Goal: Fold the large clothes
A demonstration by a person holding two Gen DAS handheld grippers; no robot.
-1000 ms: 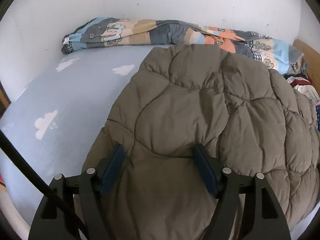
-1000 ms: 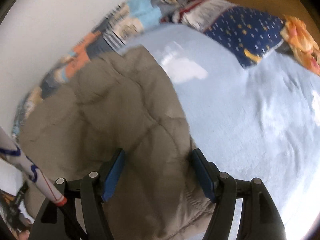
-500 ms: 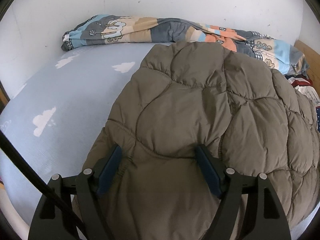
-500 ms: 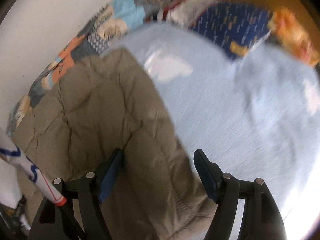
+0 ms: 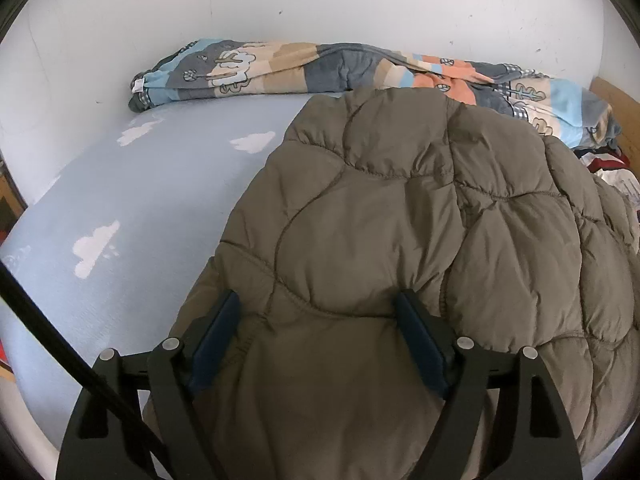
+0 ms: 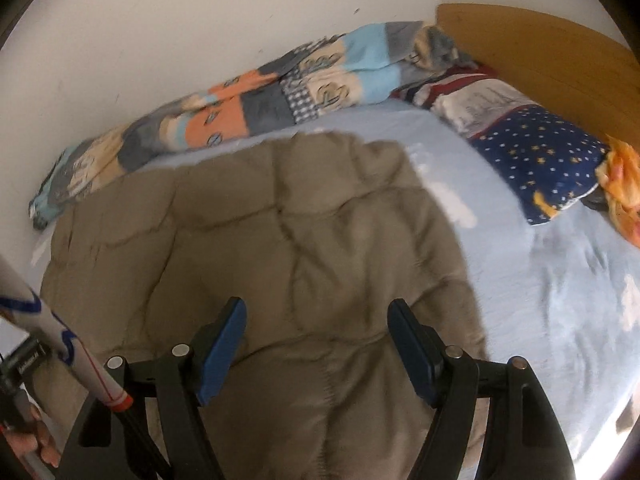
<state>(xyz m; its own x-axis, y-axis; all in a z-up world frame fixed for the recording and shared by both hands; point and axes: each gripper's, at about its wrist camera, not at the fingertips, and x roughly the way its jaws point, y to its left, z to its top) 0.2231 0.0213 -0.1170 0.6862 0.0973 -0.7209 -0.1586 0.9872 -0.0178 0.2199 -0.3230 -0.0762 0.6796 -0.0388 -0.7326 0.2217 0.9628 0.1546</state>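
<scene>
So the puffy olive jacket [image 5: 400, 240] lies folded on the bed [image 5: 132, 200], stretching away toward the far wall, left gripper [image 5: 316, 312] jaws opening around its near hem, right gripper [image 6: 316, 320] jaws apart just above it.

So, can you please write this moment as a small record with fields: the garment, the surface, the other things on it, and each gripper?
garment: brown quilted jacket, spread on the bed
surface: light blue sheet with white clouds
along wall: patterned blanket, bunched
near headboard: star-print pillow
left gripper: jaws opening, jacket fabric between them
right gripper: open above the jacket
</scene>
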